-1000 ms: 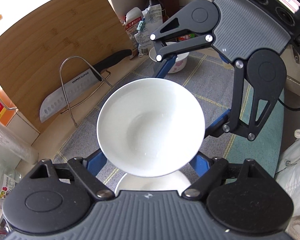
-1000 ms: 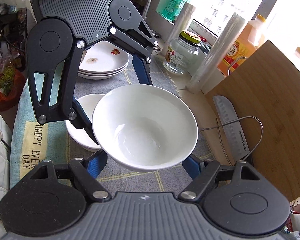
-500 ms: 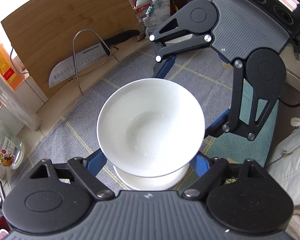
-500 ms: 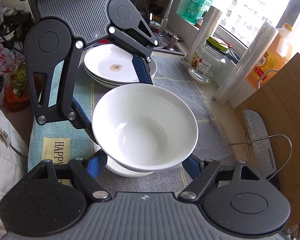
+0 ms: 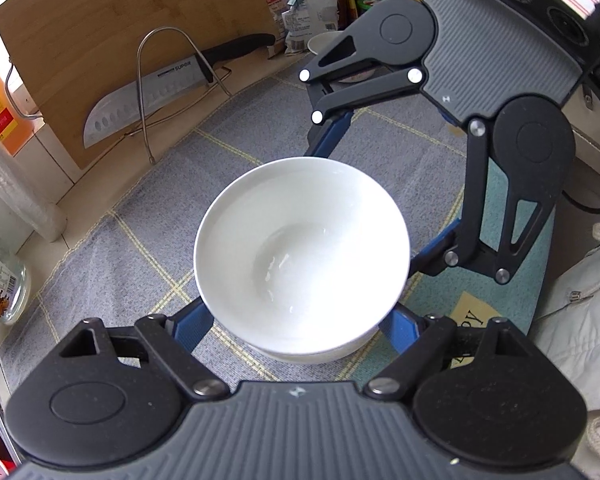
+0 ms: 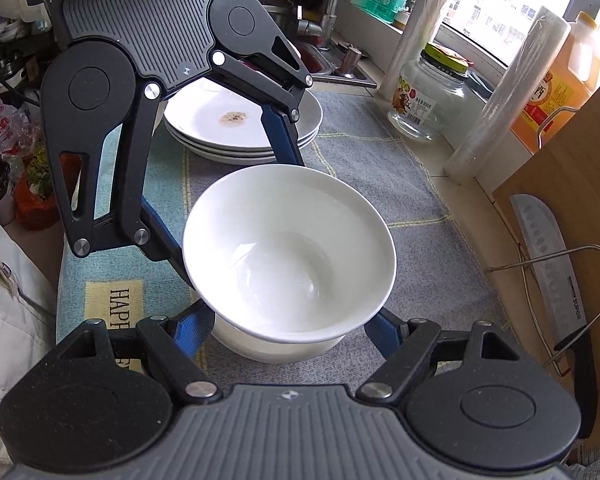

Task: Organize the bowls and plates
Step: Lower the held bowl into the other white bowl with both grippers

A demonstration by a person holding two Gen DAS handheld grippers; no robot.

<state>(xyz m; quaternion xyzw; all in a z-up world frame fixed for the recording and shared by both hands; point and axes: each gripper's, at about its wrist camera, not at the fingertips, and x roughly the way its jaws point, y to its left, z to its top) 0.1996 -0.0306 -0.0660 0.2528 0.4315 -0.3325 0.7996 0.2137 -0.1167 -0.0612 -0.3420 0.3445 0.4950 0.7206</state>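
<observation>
You've got the top bowl (image 5: 300, 256) clamped from two sides. L gripper (image 5: 296, 314) has its blue fingers (image 5: 192, 324) under the rim on either side of the bowl wall, jaws pinching it. R gripper (image 6: 288, 320) does the same from the opposite side, jaws also pinching the bowl. Both point steeply down.

Top bowl sits upright, white, empty, right over a 2nd white bowl (image 6: 268, 350) that stands on the grey checked mat (image 5: 148, 216). Only a sliver of the lower bowl's rim and wall shows beneath. The two look nested, but you can't tell from either view whether the top one rests on it or hangs just above.

The pair is near the mat's front edge, where a teal towel strip (image 6: 100, 264) w/ yellow lettering runs along the counter front. A stack of white plates (image 6: 220, 120) is at the sink end of the mat, well apart from the bowls; the top plate has a brown spot in the middle.

Along the counter's back edge: a wooden cutting board (image 5: 100, 40) leaning upright, a knife (image 5: 140, 96) against it behind a wire stand (image 5: 156, 60), then a roll of film (image 6: 500, 100), a glass jar (image 6: 428, 96) and an orange bottle (image 6: 560, 84) toward the window. A small bowl (image 5: 324, 42) sits at the mat's far end, partly hidden behind the R gripper's linkage.
</observation>
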